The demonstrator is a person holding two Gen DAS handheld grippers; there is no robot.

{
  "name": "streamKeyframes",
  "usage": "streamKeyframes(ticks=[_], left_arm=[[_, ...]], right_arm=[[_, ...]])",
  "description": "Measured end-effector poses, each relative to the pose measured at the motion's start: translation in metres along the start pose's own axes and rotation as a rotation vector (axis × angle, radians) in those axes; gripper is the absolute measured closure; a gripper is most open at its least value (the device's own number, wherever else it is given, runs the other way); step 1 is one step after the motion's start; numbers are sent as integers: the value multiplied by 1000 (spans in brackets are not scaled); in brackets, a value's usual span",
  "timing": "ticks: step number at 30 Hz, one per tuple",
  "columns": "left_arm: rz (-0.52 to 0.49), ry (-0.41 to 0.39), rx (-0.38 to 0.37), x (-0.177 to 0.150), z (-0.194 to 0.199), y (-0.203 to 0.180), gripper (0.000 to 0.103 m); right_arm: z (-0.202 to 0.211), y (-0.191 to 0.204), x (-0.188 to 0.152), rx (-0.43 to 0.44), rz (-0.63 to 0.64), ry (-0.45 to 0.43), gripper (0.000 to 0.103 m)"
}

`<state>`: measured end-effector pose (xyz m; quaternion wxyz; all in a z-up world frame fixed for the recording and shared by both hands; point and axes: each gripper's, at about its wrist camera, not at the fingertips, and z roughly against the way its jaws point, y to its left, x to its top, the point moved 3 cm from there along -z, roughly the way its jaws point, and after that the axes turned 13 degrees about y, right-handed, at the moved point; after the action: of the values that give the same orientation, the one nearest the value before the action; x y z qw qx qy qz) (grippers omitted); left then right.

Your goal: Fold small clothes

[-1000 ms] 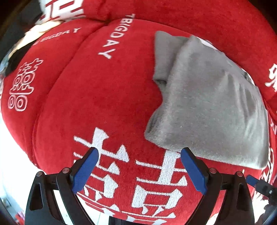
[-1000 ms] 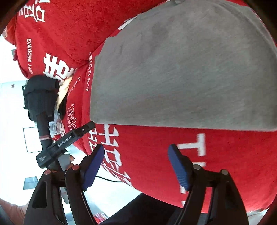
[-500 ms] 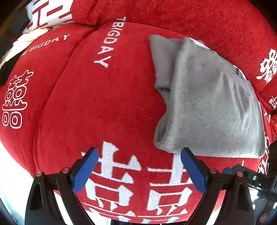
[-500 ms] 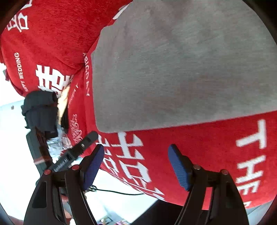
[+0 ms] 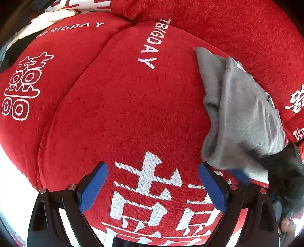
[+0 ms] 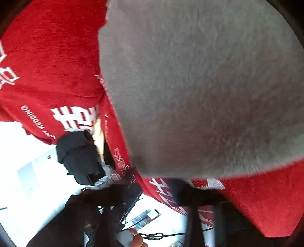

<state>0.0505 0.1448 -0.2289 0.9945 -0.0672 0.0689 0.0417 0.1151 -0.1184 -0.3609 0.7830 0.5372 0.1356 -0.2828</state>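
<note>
A grey folded garment (image 5: pixel 243 117) lies on the red sofa seat cushion (image 5: pixel 123 114), to the right in the left wrist view. My left gripper (image 5: pixel 153 187) hovers open over the cushion's white lettering, with nothing between its blue pads; its right pad is just short of the garment's near corner. The right gripper (image 5: pixel 241 174) shows there as a blurred blue pad and black body at the garment's near edge. In the right wrist view the grey garment (image 6: pixel 199 85) fills most of the frame. My right gripper (image 6: pixel 161 188) is a dark blur under its near edge.
Red back cushions (image 5: pixel 228 22) with white print rise behind the seat. White and dark clothes (image 5: pixel 47 17) are piled at the far left. A white floor (image 6: pixel 28 180) lies below the sofa front, with a cable (image 6: pixel 155 236) and a hand (image 6: pixel 136 239).
The right gripper has swung in close to the garment's near edge and now shows in the left wrist view. The left gripper drifted left, still open.
</note>
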Motion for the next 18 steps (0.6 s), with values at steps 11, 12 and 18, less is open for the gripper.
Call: streamKeyframes(ticks=[11,12,18], left_arm=[[-38,-7,-8,1,2,0,7],[-34,-7,-13,1,2,1,7],[-47,-26,16,-4,7,6,7]], right_arm=[[-11,-2,-14,-224,104,58,96],[-15,0,-17,-237,113,83,96],[-12,59,-44,-434,389,130,90]])
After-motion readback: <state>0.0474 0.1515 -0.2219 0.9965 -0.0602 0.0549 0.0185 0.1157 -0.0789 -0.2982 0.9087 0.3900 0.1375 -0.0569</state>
